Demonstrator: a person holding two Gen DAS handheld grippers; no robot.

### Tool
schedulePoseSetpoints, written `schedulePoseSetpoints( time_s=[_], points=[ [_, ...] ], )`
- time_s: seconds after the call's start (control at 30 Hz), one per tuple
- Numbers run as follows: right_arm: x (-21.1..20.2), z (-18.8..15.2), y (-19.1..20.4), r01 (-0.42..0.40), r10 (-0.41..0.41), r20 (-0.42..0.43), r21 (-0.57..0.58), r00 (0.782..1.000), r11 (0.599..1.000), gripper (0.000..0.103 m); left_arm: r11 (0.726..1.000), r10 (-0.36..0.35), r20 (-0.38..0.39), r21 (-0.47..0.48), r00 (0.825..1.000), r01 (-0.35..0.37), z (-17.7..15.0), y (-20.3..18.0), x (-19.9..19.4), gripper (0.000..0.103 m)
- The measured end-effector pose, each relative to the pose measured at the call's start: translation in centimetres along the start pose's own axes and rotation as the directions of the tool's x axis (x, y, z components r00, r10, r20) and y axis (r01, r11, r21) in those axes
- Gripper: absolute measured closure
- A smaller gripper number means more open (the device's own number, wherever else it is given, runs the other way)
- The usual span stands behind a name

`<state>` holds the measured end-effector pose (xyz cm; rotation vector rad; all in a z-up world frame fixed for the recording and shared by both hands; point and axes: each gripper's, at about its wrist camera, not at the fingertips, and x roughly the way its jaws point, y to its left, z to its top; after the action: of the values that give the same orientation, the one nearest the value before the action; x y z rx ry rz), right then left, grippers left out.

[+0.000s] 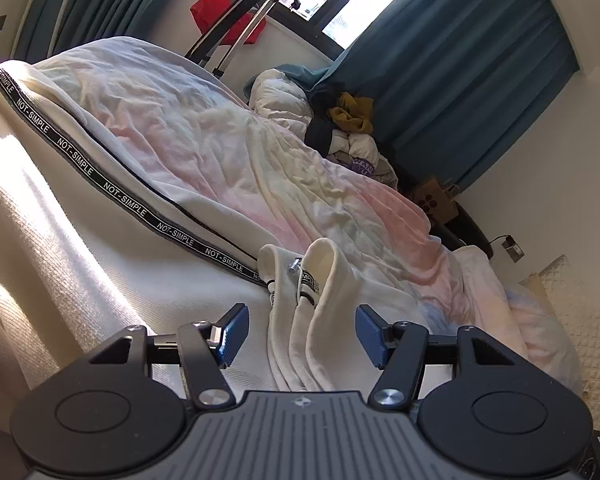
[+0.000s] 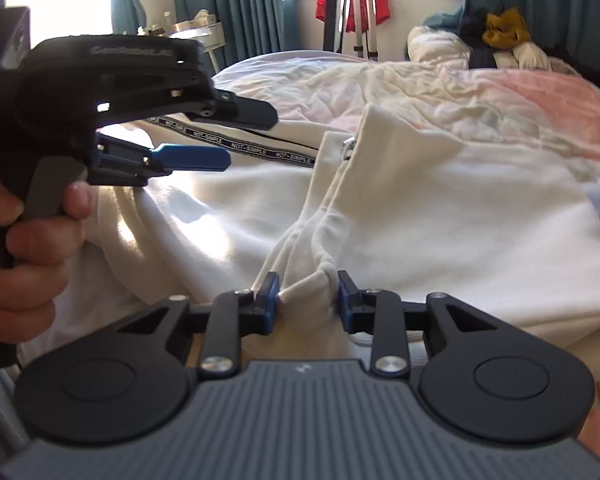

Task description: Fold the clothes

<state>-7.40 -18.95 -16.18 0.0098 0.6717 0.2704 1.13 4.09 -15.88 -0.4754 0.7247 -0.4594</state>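
Hard sunlight from the windows (image 1: pixel 352 4) blows out the white cloth (image 2: pixel 204 236); fisheye edges bend and blur.

Left claw (image 1: pixel 300 334) gapes around a bunched cream garment (image 1: pixel 312 320) – pads clear of it – on the rumpled bed (image 1: pixel 220 140)

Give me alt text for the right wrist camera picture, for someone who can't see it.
The right gripper pinches a bunched fold of a cream garment lying on a bed. At left a hand holds the left gripper, jaws open, above the cloth.
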Motion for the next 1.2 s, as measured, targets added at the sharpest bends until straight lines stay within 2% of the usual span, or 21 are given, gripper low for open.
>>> schedulePoseSetpoints(
  time_s=[0.2, 0.27, 0.37, 0.47, 0.6, 0.67, 0.7, 0.83, 0.93, 1.0, 1.03, 1.2],
  points=[
    [-0.3, 0.1, 1.1, 0.020, -0.016, 0.037, -0.121, 0.999, 0.992, 0.075, 0.993, 0.040, -0.071, 0.110, 0.997, -0.032, 1.5, -2.4, 3.6, 0.034],
    [-0.1, 0.1, 1.1, 0.017, -0.012, 0.033, -0.146, 0.999, 0.989, 0.075, 0.993, 0.055, -0.099, 0.112, 0.994, -0.043, 2.0, -2.8, 5.7, 0.032],
    [0.0, 0.0, 0.6, -0.007, 0.011, 0.031, -0.139, 0.999, 0.990, 0.075, 0.991, 0.122, -0.139, 0.078, 0.983, -0.112, 2.6, -2.4, 9.0, 0.031],
    [0.3, -0.2, -0.5, -0.051, 0.053, 0.026, -0.096, 0.998, 0.994, 0.075, 0.997, 0.074, -0.169, 0.044, 0.983, -0.067, 3.0, -1.4, 11.2, 0.031],
    [1.4, -0.2, -1.3, -0.097, 0.098, 0.014, -0.053, 0.995, 0.994, 0.075, 0.997, 0.028, -0.211, 0.081, 0.977, -0.011, 3.0, -1.8, 12.7, 0.030],
    [1.7, 0.0, -1.1, -0.105, 0.107, 0.024, -0.060, 0.994, 0.993, 0.075, 0.989, 0.053, -0.196, 0.143, 0.979, -0.025, 2.8, -2.8, 12.7, 0.030],
    [1.8, 0.1, -1.0, -0.107, 0.109, 0.031, -0.067, 0.994, 0.992, 0.075, 0.984, 0.073, -0.188, 0.173, 0.979, -0.040, 2.6, -3.2, 12.8, 0.032],
    [2.0, -0.1, -0.3, -0.107, 0.112, 0.044, -0.104, 0.993, 0.989, 0.075, 0.959, 0.158, -0.160, 0.259, 0.974, -0.112, 1.6, -3.6, 13.4, 0.057],
    [2.2, -0.1, -0.1, -0.108, 0.114, 0.043, -0.113, 0.993, 0.988, 0.075, 0.930, 0.193, -0.107, 0.336, 0.975, -0.148, 1.1, -4.7, 12.8, 0.068],
    [2.2, -0.1, 0.0, -0.103, 0.110, 0.049, -0.132, 0.993, 0.986, 0.075, 0.925, 0.178, -0.077, 0.354, 0.981, -0.140, 1.3, -5.3, 12.0, 0.078],
    [2.3, -0.1, 0.0, -0.101, 0.109, 0.052, -0.141, 0.993, 0.985, 0.075, 0.933, 0.159, -0.080, 0.338, 0.984, -0.124, 1.7, -5.4, 11.5, 0.082],
    [1.9, 0.0, 0.5, -0.113, 0.129, 0.097, -0.156, 0.987, 0.981, 0.075, 0.947, 0.113, -0.066, 0.310, 0.991, -0.087, 3.4, -5.5, 9.7, 0.083]
  ],
)
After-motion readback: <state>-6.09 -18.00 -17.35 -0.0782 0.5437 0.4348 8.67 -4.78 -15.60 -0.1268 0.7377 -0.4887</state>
